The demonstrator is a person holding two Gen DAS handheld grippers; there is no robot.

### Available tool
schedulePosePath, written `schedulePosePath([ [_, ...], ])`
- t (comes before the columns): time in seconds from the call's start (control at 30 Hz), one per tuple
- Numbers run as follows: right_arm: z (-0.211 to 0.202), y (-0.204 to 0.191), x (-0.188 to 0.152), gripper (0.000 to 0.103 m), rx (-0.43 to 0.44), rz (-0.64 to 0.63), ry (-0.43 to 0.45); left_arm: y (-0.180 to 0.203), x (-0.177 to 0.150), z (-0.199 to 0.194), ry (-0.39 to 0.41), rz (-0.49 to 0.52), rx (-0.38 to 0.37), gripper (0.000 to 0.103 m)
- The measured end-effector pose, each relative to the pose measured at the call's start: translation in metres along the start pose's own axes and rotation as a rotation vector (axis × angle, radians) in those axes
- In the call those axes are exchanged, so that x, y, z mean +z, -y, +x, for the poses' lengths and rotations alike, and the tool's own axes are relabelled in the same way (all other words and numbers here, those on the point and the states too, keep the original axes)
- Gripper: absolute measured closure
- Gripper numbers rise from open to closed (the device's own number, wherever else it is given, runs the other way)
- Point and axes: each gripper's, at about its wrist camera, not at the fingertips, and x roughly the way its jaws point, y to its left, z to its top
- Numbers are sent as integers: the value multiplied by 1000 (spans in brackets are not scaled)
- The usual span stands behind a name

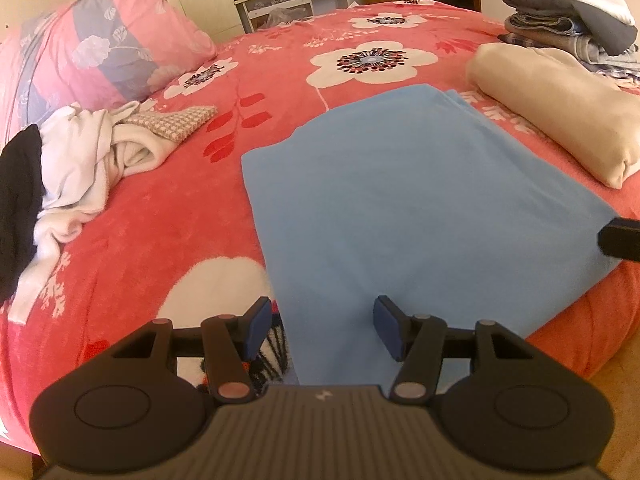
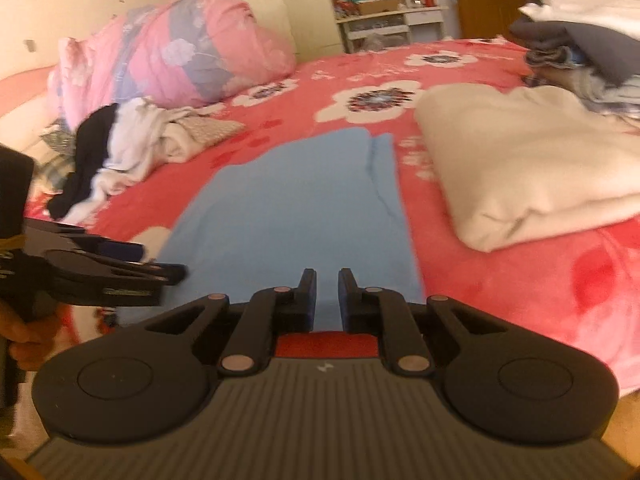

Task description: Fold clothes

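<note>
Our left tool (image 1: 320,330) hangs over the near left corner of the blue garment (image 1: 420,208), its blue-padded fingers (image 1: 258,326) well apart with nothing gripped; one pad sits above the bedspread, the other above the blue cloth. Our right tool (image 2: 327,296) has its fingers drawn nearly together at the near edge of that same garment, a narrow gap left between the pads. We cannot tell whether any cloth is pinched there.

The blue garment lies flat and smooth near the foot of the bed (image 1: 168,216), a fold line running along its right side. Just beside it to the right rests a folded beige garment (image 2: 516,168), and behind that a stack of folded clothes (image 1: 568,16) in grey, white and blue. To the left, well apart from the blue piece, sits a loose heap of unfolded clothes (image 1: 76,160), white, black and checked. Behind the heap a pink floral quilt (image 1: 108,44) is bundled against the wall. A cluttered white shelf unit (image 2: 384,20) stands past the bed.
</note>
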Motion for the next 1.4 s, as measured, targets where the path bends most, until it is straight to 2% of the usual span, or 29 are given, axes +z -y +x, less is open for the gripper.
schedulePosePath([
  [0.2, -5, 16, -2, 92, -44, 32, 12, 0, 0, 0, 2, 6, 5, 45],
  [0.73, -5, 7, 3, 92, -27, 6, 44, 0, -5, -1, 18, 12, 7, 43],
  [0.9, 17, 15, -13, 94, -54, 22, -4, -7, -16, 0, 50, 0, -14, 39],
  [1.1, 18, 10, -27, 93, -68, -21, 47, -16, -23, -2, 57, -38, -44, 37],
  [1.4, 14, 13, -34, 92, -46, -50, 67, -11, -27, -7, 58, -38, -21, 37],
])
